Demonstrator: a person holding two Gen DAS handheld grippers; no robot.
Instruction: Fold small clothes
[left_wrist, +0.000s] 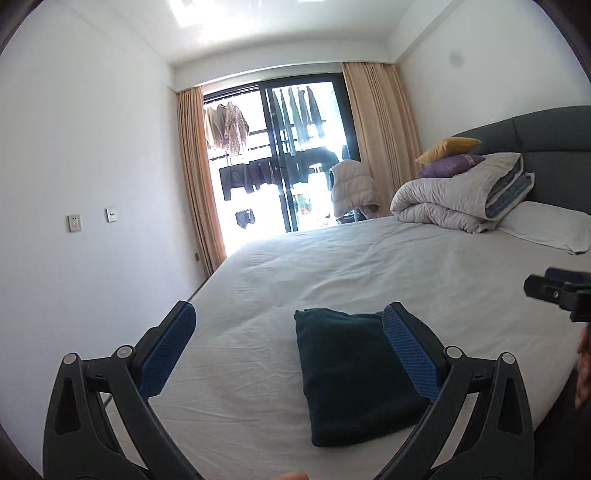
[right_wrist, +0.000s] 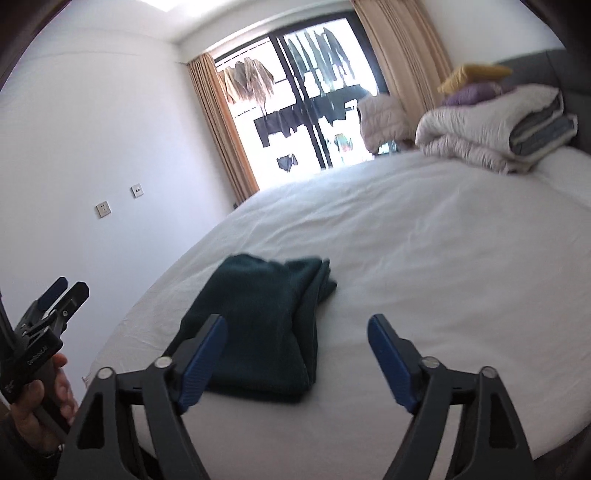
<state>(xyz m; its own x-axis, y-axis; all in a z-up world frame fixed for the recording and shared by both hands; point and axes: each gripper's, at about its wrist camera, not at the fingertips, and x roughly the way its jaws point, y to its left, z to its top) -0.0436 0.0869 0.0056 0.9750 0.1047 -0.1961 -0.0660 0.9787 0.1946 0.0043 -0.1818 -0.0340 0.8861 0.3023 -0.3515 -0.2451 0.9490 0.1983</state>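
Note:
A dark green garment (left_wrist: 351, 376) lies folded into a thick rectangle on the white bed sheet (left_wrist: 369, 258), near the bed's front edge. My left gripper (left_wrist: 288, 310) hangs above and in front of it, jaws wide open with nothing between the blue pads; its right finger (left_wrist: 410, 354) overlaps the garment in the picture. In the right wrist view the same garment (right_wrist: 258, 306) shows its stacked fold edges on the right. My right gripper (right_wrist: 295, 319) is also open and empty above the sheet (right_wrist: 443, 240). Each gripper shows in the other's view: the right (left_wrist: 543, 282), the left (right_wrist: 70, 288), held by a hand (right_wrist: 33, 402).
A folded grey duvet (left_wrist: 461, 192) with a yellow pillow (left_wrist: 448, 147) and a purple one (left_wrist: 450, 166) sits by the dark headboard (left_wrist: 546, 136), with a white pillow (left_wrist: 546, 225) beside it. A white wall (left_wrist: 92, 184) runs along the left. A balcony door (left_wrist: 280, 155) with hanging laundry is at the back.

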